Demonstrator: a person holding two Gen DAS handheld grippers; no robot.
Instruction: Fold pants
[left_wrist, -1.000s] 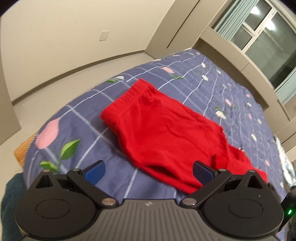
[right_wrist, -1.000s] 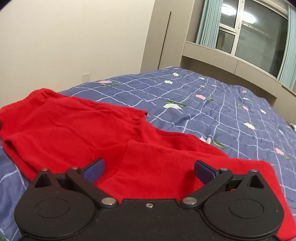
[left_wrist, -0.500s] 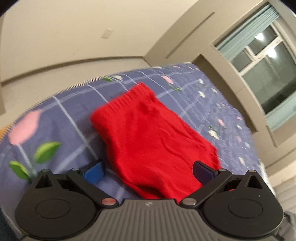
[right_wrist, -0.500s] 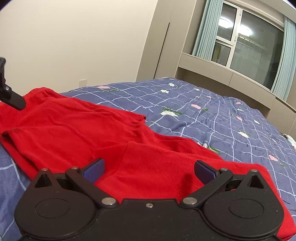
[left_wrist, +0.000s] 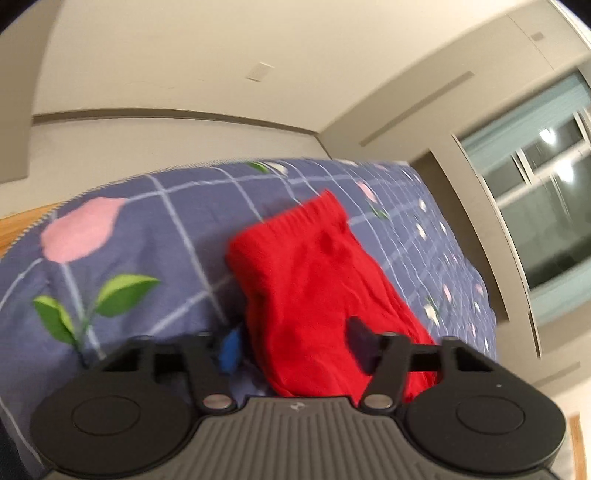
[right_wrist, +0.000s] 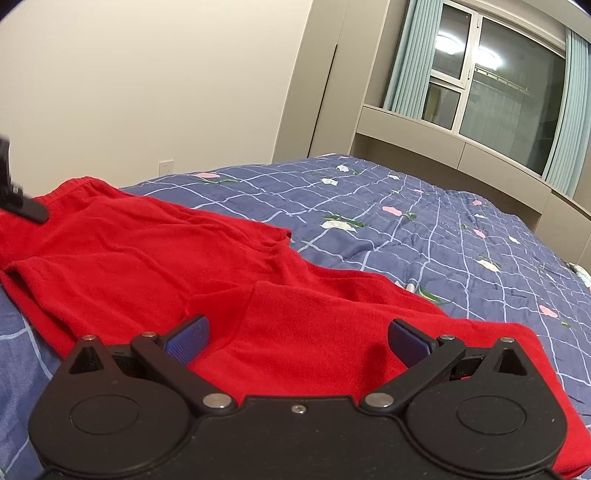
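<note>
Left wrist view: the left gripper (left_wrist: 291, 349) is low over the near edge of the red pants (left_wrist: 317, 280), which lie spread on the blue bed (left_wrist: 155, 236). Its fingers (left_wrist: 229, 350) have just been closing and now stand partly apart, with red cloth between them; the picture is blurred, so contact of the pads with the cloth cannot be confirmed. Judged purpose: to pinch this edge for a fold.

Right wrist view: the right gripper (right_wrist: 295, 338) hovers over the other end of the pants (right_wrist: 155, 254), fingers (right_wrist: 188, 338) wide apart, nothing clamped. The cloth below lies flat with a few creases and one layer lapped over another. Part of the left gripper (right_wrist: 22, 206) shows at the far left, at the waistband end.

Judged stage: early; a grip is being taken at each end, and no fold is lifted yet. Risk: pinching one layer only.
</note>
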